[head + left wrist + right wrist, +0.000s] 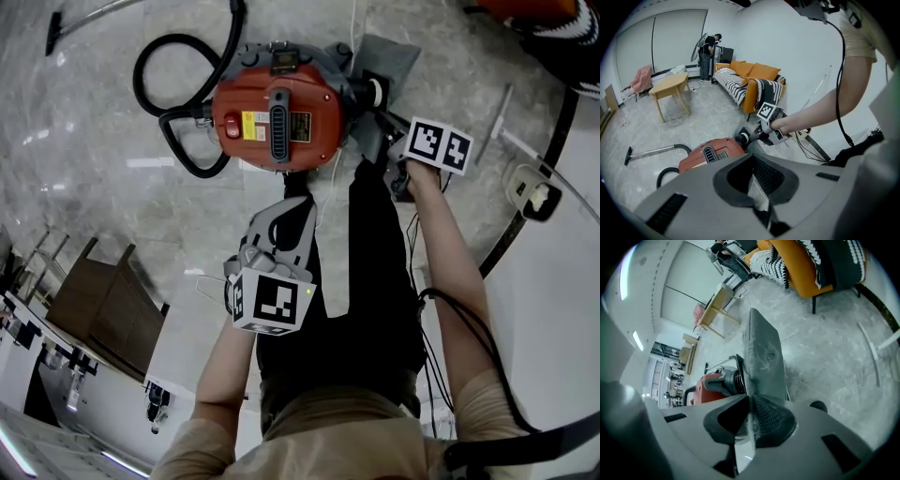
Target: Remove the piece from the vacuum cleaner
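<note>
Nearest the head camera: the person's dark trousers (375,281) and both forearms, looking straight down at a marble floor (103,187).

Red canister vacuum cleaner (277,112) sits on the floor ahead of the feet. Its black hose (178,141) loops off the left side.

Task piece: a flat grey panel (764,352), dusty on its face. It stands at the vacuum's right end, just beside a black ribbed collar (735,378) on the body. Whether it is seated in the machine or already loose cannot be told from these views.

Right gripper (751,401): jaws clamped on the panel's near edge. The panel rises edge-on from between the pads, with no gap visible on either side. The arm reaches out to the vacuum's right end.

Left gripper (753,161): jaws together, nothing between them. It hangs above the vacuum's near side, well apart from the panel and touching nothing.

Step in hand, as judged: the grasp on the piece is made, and the pull-off has not visibly begun.

Next move, as judged:
- Draw the panel away from the collar along its own plane, with the grip kept firm, since the hold is only on a thin edge.
- The canister may drag along with the pull. The idle left gripper is placed to press down on the red body and steady it.
- Dust on the face suggests the pads could slip.
</note>
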The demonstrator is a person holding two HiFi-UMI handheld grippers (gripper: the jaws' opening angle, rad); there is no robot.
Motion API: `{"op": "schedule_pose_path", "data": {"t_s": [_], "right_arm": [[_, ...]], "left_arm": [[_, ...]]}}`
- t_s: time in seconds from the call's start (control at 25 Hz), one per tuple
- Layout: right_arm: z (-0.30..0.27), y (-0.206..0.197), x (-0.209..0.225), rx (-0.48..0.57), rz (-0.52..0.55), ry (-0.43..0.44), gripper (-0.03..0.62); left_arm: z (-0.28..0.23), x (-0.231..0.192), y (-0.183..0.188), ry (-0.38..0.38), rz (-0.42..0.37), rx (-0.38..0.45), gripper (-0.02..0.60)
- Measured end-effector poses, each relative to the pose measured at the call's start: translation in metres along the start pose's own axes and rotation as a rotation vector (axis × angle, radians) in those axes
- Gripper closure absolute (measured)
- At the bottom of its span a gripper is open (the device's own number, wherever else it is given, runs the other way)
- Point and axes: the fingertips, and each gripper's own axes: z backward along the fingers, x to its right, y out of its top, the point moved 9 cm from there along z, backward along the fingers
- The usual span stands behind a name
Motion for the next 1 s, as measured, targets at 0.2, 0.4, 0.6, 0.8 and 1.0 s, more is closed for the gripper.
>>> {"op": "schedule_pose_path", "data": {"t_s": [0.2, 0.4, 0.6, 0.8, 1.0], "right_arm": [[-0.002, 0.003, -0.014, -0.051, 0.291, -0.128, 0.559], [-0.008, 0.004, -0.022, -0.099, 0.524, -0.235, 0.559], [-0.011, -0.001, -0.02, -0.105, 0.677, -0.294, 0.56], [-0.013, -0.008, -0.024, -0.11, 0.897, -0.357, 0.56], [-0.013, -0.013, -0.023, -0.069, 0.96, -0.384, 0.56]], "left_arm": [[0.0, 0.001, 0.001, -0.001, -0.001, -0.003, 0.583], [-0.001, 0.002, -0.002, -0.004, -0.005, -0.003, 0.583], [0.002, -0.001, -0.001, 0.0, 0.0, -0.001, 0.581], [0.003, -0.004, -0.002, 0.005, -0.002, 0.003, 0.583], [0.002, -0.006, -0.003, 0.0, 0.007, -0.001, 0.583]]}}
